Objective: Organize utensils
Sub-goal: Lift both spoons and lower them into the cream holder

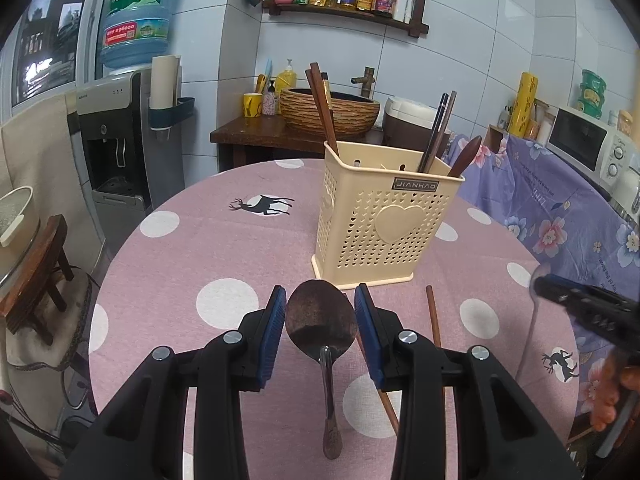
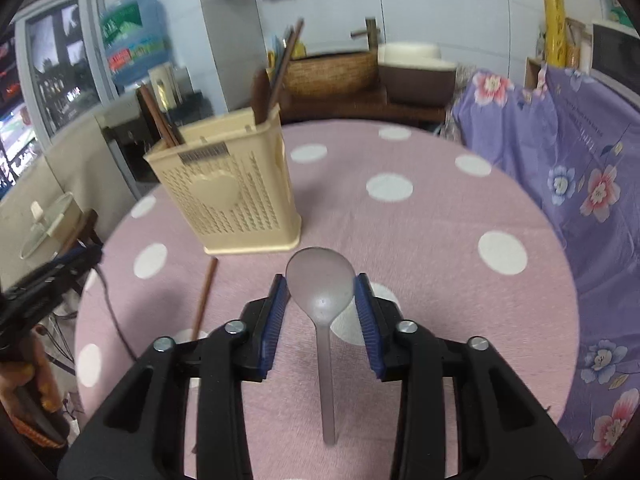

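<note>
The left gripper [image 1: 320,312] was spread wide over a dark metal spoon [image 1: 322,320]. The spoon lay flat on the pink table [image 1: 180,248], bowl pointing away. Its bowl sat between the two blue pads [image 1: 276,312], and neither pad seemed to touch it.

The right gripper [image 2: 321,300] was spread wide too, over a pale see-through spoon [image 2: 322,292]. That spoon also lay on the table [image 2: 420,240] with its bowl pointing away. Its bowl sat between the pads [image 2: 362,300]. The right pad looked very close to the bowl's edge, but the picture was blurry there, so I cannot tell if it touched.

A cream basket [image 1: 380,220] with little holes and a heart stood upright on the table, just past the dark spoon. Brown chopsticks [image 1: 322,112] stuck up from its left part. Dark chopsticks [image 1: 438,132] and a wooden spoon [image 1: 466,156] stuck up from its right part.

More brown chopsticks [image 1: 434,320] lay loose on the table, just right of the dark spoon and near the basket's foot.
</note>
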